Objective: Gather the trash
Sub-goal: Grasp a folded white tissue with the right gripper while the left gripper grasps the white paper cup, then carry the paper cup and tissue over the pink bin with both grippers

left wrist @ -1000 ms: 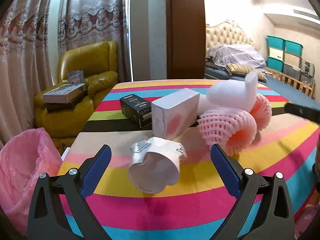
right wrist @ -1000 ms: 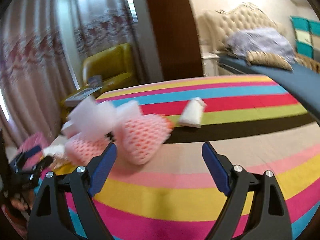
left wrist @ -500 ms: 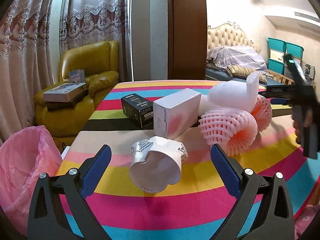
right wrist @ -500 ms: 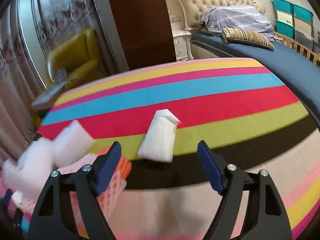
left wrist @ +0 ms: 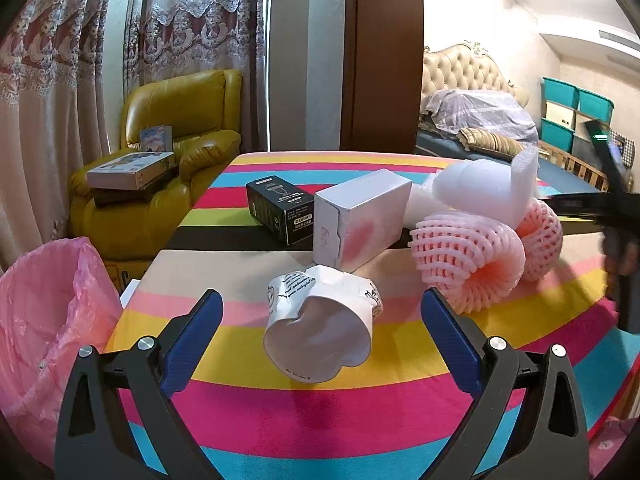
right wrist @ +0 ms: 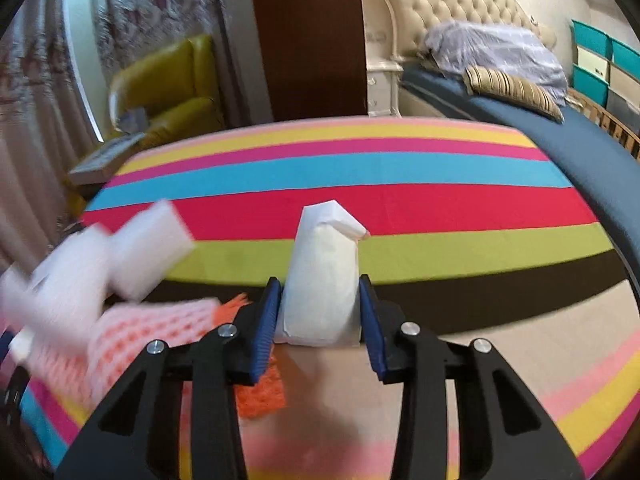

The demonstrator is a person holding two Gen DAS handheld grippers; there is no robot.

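Left wrist view: our left claw (left wrist: 320,320) hangs spread wide, as it did a second ago, the crushed paper cup (left wrist: 320,328) lying between its tips on the striped counter (left wrist: 360,408), the pink bag (left wrist: 52,312) beside.

Right wrist view: our right claw (right wrist: 320,316), wide open half a second ago, now appears clamped on the white paper packet (right wrist: 322,280), so one item is secured. Blur smears the foam netting (right wrist: 132,336) at left.
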